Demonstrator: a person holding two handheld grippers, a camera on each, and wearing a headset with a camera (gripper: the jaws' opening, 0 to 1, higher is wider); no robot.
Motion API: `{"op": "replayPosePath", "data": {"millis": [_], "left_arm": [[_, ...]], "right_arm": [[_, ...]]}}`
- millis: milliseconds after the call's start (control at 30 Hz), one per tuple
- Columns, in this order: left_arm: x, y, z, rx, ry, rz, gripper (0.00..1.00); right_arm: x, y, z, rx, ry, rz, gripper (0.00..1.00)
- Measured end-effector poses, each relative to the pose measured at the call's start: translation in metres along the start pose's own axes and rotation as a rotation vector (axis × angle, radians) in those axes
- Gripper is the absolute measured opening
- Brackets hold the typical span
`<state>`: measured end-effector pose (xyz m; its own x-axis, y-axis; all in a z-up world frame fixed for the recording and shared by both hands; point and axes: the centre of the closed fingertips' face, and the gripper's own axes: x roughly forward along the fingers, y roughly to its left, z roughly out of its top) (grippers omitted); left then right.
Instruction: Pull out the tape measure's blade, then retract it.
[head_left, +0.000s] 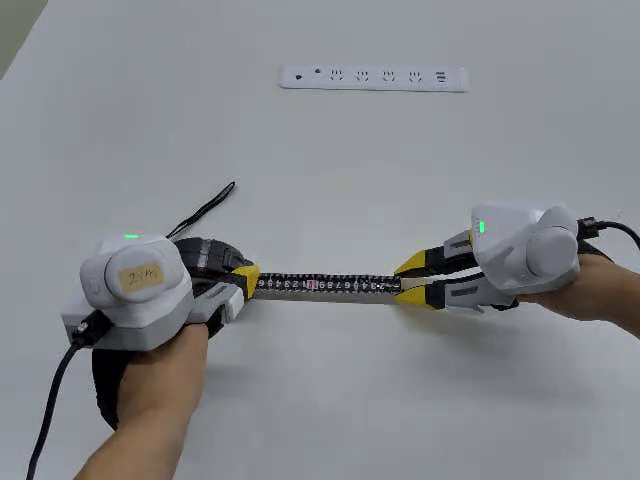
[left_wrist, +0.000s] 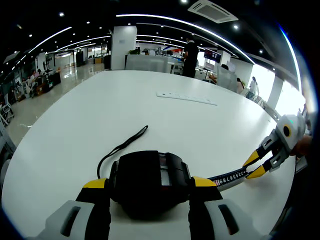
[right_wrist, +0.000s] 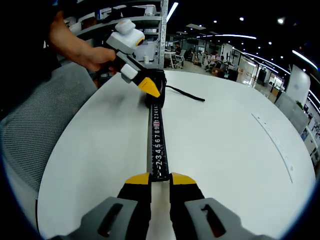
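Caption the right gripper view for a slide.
Right gripper pinching the end of the extended blade; left gripper clamps the black case.

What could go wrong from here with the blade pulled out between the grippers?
The right gripper pinches the blade just at its tip; if it slips, the blade would likely whip back toward the tape measure case. The left gripper clamps that case on the smooth table; a harder pull might slide or tilt it.

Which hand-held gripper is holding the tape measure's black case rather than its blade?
The left hand-held gripper: its jaws clamp the sides of the black case, while the right hand-held gripper pinches the end of the extended blade.
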<state>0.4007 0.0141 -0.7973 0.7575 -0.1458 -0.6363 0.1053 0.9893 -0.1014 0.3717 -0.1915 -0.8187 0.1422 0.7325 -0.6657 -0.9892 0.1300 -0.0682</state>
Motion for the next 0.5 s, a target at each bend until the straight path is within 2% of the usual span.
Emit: {"op": "replayPosePath", "data": {"millis": [500], "left_arm": [[-0.0003, -0.0008, 0.0001, -0.003, 0.003, -0.001, 0.60]], "right_arm": [[0.0062, 0.0014, 0.0086, 0.000, -0.010, 0.001, 0.11]]}}
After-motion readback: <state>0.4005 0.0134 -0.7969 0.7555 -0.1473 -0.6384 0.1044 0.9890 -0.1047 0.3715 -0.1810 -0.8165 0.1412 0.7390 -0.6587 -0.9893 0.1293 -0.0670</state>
